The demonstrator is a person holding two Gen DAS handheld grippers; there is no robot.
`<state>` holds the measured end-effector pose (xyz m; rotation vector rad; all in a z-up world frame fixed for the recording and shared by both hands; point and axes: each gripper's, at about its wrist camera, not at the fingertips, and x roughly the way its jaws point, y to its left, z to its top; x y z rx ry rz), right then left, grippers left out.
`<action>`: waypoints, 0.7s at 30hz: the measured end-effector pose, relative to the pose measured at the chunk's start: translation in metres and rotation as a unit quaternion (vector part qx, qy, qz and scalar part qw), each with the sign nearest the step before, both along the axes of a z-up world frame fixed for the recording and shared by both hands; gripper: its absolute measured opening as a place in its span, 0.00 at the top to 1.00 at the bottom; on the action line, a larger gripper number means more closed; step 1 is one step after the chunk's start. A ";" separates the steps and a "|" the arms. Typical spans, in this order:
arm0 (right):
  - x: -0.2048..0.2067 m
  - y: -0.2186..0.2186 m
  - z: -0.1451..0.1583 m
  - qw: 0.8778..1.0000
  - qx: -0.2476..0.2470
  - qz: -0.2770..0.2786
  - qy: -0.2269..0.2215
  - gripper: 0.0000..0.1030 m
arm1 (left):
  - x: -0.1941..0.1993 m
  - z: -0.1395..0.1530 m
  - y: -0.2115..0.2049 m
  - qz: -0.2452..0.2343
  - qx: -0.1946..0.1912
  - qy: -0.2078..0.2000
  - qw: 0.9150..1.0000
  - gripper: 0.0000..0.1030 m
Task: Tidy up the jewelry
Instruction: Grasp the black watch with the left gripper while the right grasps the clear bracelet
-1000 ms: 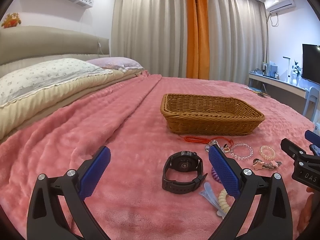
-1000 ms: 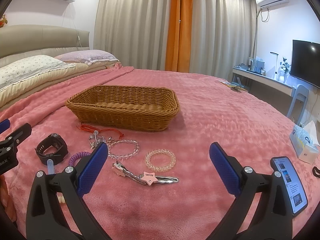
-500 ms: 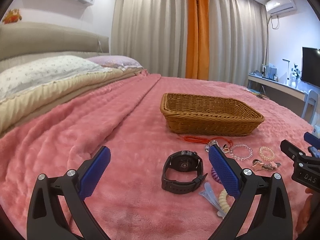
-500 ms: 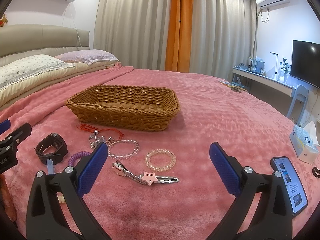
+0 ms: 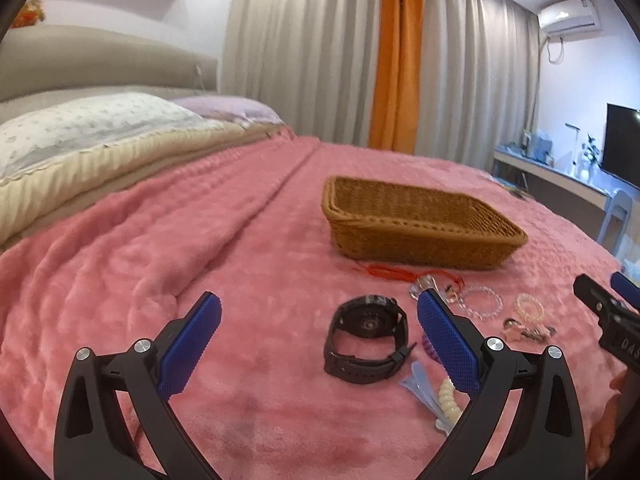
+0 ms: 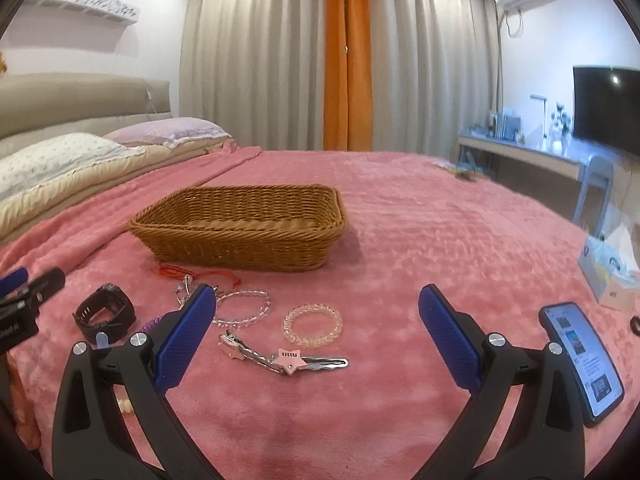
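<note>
- Left gripper, black frame with blue ribbed pads, stood spread wide and held nothing; it hovered low over the fuzzy pink bed blanket. Right gripper, same build, was likewise spread and empty.
- Nearest the left gripper: a cream coiled hair tie and a pale blue translucent clip, touching or overlapping, partly hidden behind the right-hand finger. Risk: a pinch there would likely catch both, or snag the plush pile.
- Black wristwatch with buckled rubber strap lay between the left gripper's fingers, a little ahead. Judged the likeliest first pick. Risk: gripped on the springy strap loop it could twist and drop; the case looked the firmer hold.
- Purple coiled tie sat just beside the watch; it could be dragged along.
- Before the right gripper: silver hair clips with a pink star charm, lying flat. Risk: thin metal sunk in soft pile, so the pads might close over it.
- Beyond that, a pale pink beaded bracelet and a clear crystal-bead bracelet, near each other. Slick beads could roll out of a shallow grip.
- Farther on, a red cord with a silver charm ran to the foot of the woven wicker basket. Risk: the cord trailing over the rim on release.
- The basket appeared empty, so sorting was judged not yet begun. It was light; a bump could shift it.
- Both grippers were near each other over one small cluster; collision was possible.
</note>
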<state>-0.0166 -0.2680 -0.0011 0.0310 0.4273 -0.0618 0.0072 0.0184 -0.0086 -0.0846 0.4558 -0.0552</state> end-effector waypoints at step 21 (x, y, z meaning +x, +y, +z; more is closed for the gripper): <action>0.076 -0.043 -0.020 0.970 0.007 0.073 0.231 0.67 | 0.067 -0.014 0.016 -0.126 -0.046 0.225 0.965 0.50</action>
